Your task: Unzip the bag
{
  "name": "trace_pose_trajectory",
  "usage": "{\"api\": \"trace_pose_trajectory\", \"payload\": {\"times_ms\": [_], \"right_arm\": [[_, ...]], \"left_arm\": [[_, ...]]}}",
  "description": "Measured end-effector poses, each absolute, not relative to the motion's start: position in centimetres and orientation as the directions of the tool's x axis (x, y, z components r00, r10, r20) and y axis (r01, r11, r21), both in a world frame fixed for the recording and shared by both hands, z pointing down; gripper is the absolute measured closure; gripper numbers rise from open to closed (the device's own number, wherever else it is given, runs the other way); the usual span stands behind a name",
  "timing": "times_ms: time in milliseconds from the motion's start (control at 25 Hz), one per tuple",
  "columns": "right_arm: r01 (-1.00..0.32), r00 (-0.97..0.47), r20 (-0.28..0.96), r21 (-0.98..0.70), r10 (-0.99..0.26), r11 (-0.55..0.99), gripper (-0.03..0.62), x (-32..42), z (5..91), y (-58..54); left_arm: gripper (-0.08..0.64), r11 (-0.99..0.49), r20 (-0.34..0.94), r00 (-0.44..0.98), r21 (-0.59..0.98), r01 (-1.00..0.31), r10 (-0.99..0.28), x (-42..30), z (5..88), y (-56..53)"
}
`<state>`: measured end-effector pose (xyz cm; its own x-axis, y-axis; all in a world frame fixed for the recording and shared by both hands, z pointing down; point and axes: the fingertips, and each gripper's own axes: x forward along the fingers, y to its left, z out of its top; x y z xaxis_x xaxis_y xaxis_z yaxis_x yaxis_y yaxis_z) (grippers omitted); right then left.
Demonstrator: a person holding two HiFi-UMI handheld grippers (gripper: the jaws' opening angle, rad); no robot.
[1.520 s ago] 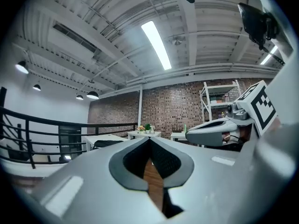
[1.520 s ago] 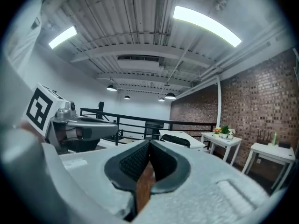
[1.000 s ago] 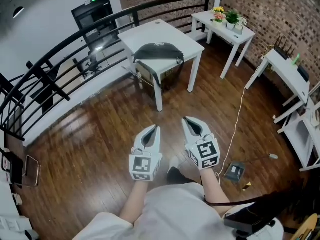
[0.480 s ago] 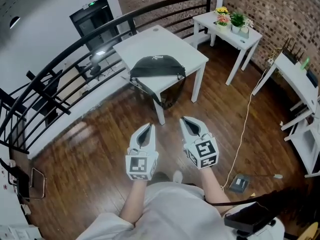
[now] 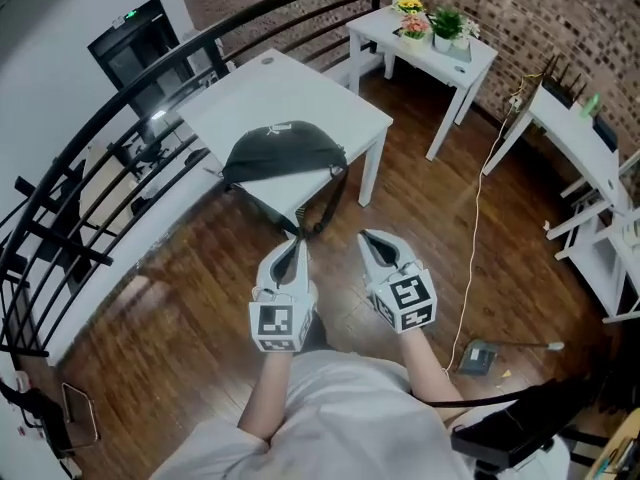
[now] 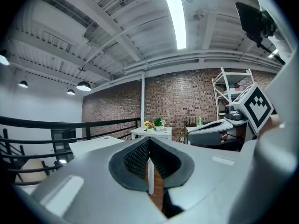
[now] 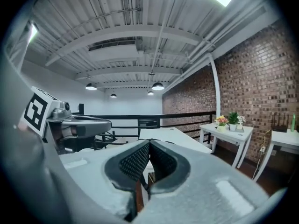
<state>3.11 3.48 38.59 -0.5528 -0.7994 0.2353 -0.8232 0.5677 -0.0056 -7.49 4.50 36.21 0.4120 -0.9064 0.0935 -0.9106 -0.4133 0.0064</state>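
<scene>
A dark grey bag [image 5: 283, 153] lies on the near corner of a white table [image 5: 300, 93]. Its strap [image 5: 318, 215] hangs over the table's edge toward the floor. My left gripper [image 5: 296, 246] and right gripper [image 5: 369, 238] are held side by side over the wooden floor, just short of the table, not touching the bag. Both are shut with nothing between the pads. In the left gripper view the left gripper [image 6: 149, 142] has its jaws pressed together. In the right gripper view the right gripper [image 7: 149, 143] is the same. The bag's zipper is too small to make out.
A black railing [image 5: 110, 118] curves behind the table. A small white side table [image 5: 455, 63] with potted plants [image 5: 428, 23] stands at the back right. A white cord [image 5: 477, 218] runs across the floor to a box [image 5: 474, 356]. White shelving [image 5: 590, 158] lines the right side.
The table and bag have come closer and shifted left in the head view. Both grippers stay shut, side by side, now just below the hanging strap.
</scene>
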Motion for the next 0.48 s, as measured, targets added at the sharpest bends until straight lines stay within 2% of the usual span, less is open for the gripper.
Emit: {"api": "trace_pose_trajectory", "payload": {"times_ms": [280, 480], "right_arm": [[-0.861, -0.485, 0.21, 0.056, -0.849, 0.506, 0.603, 1.4, 36.2, -8.9], [-0.884, -0.432, 0.277, 0.057, -0.858, 0.463, 0.603, 0.8, 39.2, -14.2]], "left_arm": [[0.543, -0.482, 0.056, 0.481, -0.008, -0.876, -0.875, -9.9, 34.8, -8.6], [0.543, -0.532, 0.092, 0.535, 0.056, -0.845, -0.84, -11.0, 36.9, -14.2]]}}
